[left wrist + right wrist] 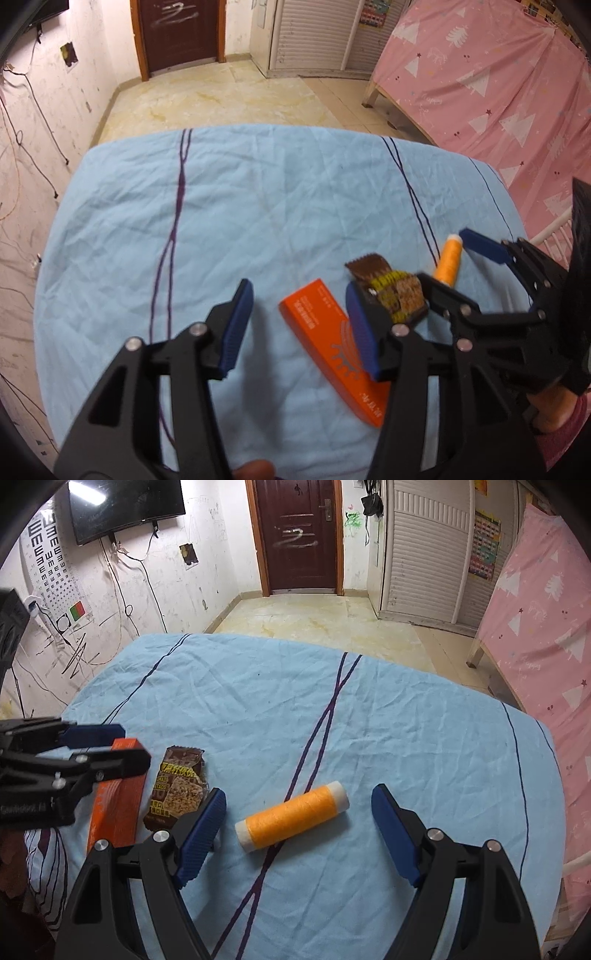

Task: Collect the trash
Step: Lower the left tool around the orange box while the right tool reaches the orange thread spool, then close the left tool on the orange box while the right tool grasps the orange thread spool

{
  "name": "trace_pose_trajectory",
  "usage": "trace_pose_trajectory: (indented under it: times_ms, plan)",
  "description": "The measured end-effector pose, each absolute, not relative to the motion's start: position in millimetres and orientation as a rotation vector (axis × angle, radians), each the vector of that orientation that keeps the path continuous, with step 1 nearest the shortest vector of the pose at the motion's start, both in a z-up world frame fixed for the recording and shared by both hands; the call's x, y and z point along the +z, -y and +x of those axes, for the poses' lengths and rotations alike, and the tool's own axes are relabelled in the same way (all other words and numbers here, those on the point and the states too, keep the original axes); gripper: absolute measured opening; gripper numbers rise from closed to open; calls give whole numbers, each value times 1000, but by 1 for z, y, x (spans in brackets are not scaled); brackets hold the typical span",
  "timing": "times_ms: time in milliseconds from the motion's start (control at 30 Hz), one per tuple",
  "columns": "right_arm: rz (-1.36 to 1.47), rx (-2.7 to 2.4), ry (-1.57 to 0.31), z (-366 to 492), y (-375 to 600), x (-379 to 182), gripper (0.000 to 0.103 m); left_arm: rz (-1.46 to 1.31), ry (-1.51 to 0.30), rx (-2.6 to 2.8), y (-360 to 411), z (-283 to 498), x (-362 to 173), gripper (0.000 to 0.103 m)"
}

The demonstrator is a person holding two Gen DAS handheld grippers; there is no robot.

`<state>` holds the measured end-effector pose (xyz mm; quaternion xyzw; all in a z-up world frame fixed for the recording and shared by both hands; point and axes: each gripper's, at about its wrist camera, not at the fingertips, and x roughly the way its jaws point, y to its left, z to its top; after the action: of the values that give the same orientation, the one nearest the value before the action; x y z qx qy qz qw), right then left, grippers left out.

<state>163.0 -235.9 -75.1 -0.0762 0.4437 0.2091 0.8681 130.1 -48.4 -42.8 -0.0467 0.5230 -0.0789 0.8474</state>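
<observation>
On the blue cloth lie an orange box, a brown snack wrapper and an orange thread spool. My left gripper stands open just above the cloth, its right finger over the box's edge and its pads not pressing on it. In the right wrist view my right gripper is open, with the spool lying between its fingers untouched. The wrapper lies just left of its left finger, beside the box. The left gripper hovers over the box's far end.
The cloth's far edge drops to a tiled floor before a brown door. A pink bed sheet hangs at the right. Cables run along the left wall. A hand holds the right gripper.
</observation>
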Motion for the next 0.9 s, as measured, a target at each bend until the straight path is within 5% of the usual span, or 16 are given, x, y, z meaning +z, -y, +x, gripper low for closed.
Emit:
trace_pose_trajectory:
  times_ms: [200, 467, 700, 800, 900]
  plan:
    - [-158, 434, -915, 163, 238, -74, 74, -110, -1100, -180, 53, 111, -39, 54]
    - [-180, 423, -898, 159, 238, -73, 51, -82, -1115, -155, 66, 103, -42, 54]
    - [-167, 431, -884, 154, 244, -70, 51, -66, -1121, -133, 72, 104, -48, 54]
    - [-152, 433, -874, 152, 248, -67, 51, -58, -1111, -122, 76, 102, -48, 44]
    - [-131, 432, -857, 149, 257, -62, 51, -41, -1100, -116, 80, 100, -46, 22]
